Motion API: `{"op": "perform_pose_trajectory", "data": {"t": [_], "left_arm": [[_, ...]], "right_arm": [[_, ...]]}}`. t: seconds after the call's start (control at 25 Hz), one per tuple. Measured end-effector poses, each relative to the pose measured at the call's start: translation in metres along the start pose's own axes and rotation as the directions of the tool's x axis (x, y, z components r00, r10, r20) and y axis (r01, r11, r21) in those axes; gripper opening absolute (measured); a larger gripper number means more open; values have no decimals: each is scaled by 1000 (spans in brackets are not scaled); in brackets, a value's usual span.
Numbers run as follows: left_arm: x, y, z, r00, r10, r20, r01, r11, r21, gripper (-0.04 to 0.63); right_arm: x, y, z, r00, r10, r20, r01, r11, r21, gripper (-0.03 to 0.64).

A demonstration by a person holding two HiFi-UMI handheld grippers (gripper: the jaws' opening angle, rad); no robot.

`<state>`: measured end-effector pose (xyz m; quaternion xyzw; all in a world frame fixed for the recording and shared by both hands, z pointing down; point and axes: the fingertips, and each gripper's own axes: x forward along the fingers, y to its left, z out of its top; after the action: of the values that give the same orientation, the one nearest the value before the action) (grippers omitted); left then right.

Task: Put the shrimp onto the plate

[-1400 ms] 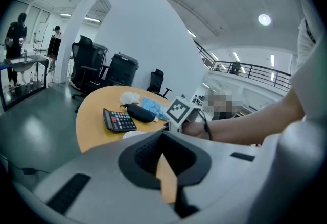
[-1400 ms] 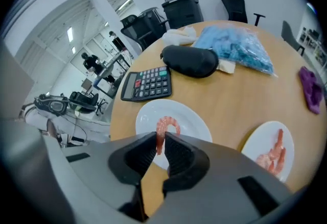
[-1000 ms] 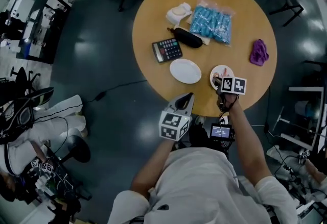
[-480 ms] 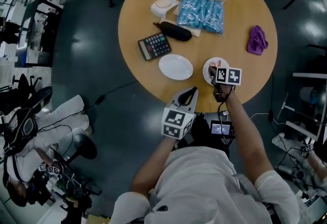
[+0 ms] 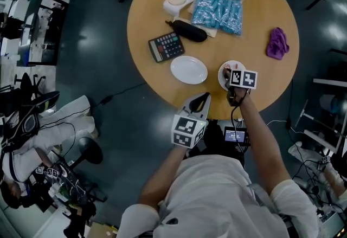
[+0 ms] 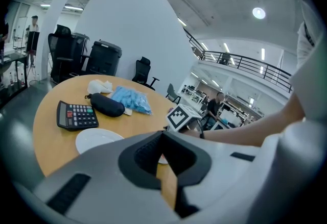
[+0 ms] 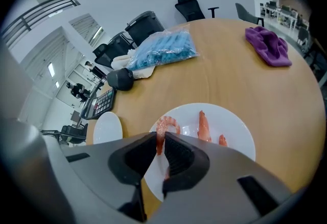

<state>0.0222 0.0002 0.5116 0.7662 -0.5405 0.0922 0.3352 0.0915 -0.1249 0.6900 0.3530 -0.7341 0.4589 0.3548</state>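
My right gripper (image 7: 161, 140) is shut on a curled pink shrimp (image 7: 160, 131) just above a small white plate (image 7: 232, 126). Two more shrimp (image 7: 204, 126) lie on that plate. In the head view this plate (image 5: 223, 71) sits near the table's front edge, mostly hidden under the right gripper (image 5: 234, 81). An empty white plate (image 5: 188, 69) lies to its left and shows in the right gripper view as the empty plate (image 7: 108, 127). My left gripper (image 5: 203, 97) hangs shut and empty just off the table edge, its jaws meeting at the tip (image 6: 162, 141).
On the round wooden table (image 5: 255, 20) lie a calculator (image 5: 166, 47), a black case (image 5: 190, 31), a bag of blue items (image 5: 218, 9), a white bundle (image 5: 178, 1) and a purple cloth (image 5: 277, 44). Office chairs and cables stand on the dark floor around.
The head view has shifted slightly. My right gripper stays over the small plate with the shrimp, and the left gripper has hardly moved.
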Motion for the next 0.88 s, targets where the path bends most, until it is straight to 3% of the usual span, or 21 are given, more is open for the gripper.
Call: {"op": "perform_pose_trajectory", "data": {"t": [0.88], "left_arm": [[-7, 0, -10, 1000, 4, 1, -4, 1000, -20, 8]], "right_arm": [[5, -2, 1, 1000, -11, -12, 11, 1000, -16, 61]]}}
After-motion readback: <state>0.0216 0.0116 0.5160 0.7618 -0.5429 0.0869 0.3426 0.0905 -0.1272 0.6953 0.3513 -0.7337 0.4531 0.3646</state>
